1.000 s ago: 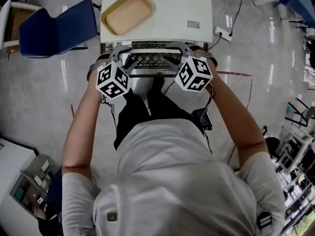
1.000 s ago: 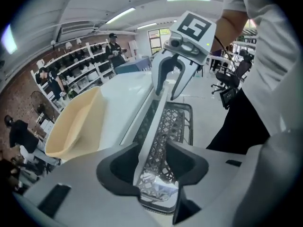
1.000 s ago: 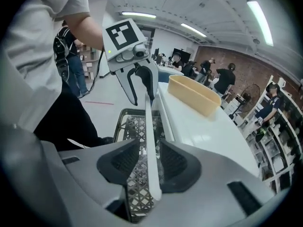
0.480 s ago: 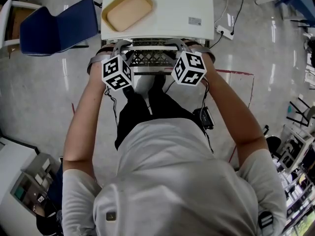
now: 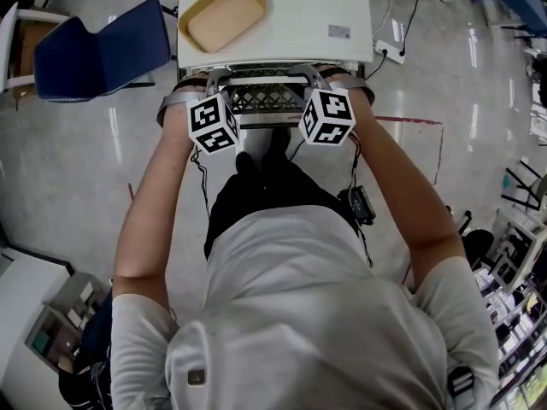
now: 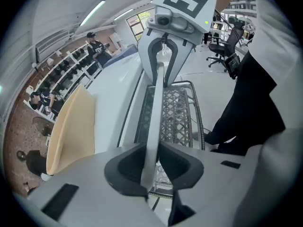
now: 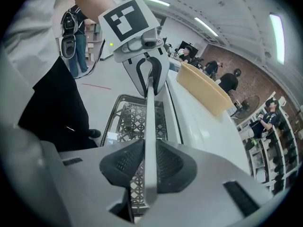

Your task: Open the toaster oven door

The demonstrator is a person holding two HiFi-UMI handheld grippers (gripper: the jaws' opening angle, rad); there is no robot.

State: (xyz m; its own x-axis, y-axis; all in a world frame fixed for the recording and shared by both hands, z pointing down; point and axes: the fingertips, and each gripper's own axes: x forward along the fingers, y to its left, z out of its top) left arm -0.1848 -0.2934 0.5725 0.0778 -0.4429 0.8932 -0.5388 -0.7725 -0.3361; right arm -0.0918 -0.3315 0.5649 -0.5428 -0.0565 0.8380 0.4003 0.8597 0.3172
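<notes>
The left claw [image 6: 152, 161] was clamped on the long, pale, flat bar handle [image 6: 156, 103] of the white box-shaped toaster oven [image 5: 291, 11]. Its dark pads pressed on both faces of the bar near one end, and its jaws had just been closing onto it. The right claw [image 7: 150, 167] gripped the same handle near the other end, with its ribbed pads tight on either side. Its jaws had likewise just been closing on the bar. In each gripper view the handle ran straight from that claw's own jaws to the other claw. In the head view the handle lay along the oven's front edge, on the side nearest the person. Just below it sat a grey metal lattice [image 5: 269, 101] with a wire rim. A shallow tan plastic tray [image 5: 225, 17] rested on the oven's top, toward the left.
</notes>
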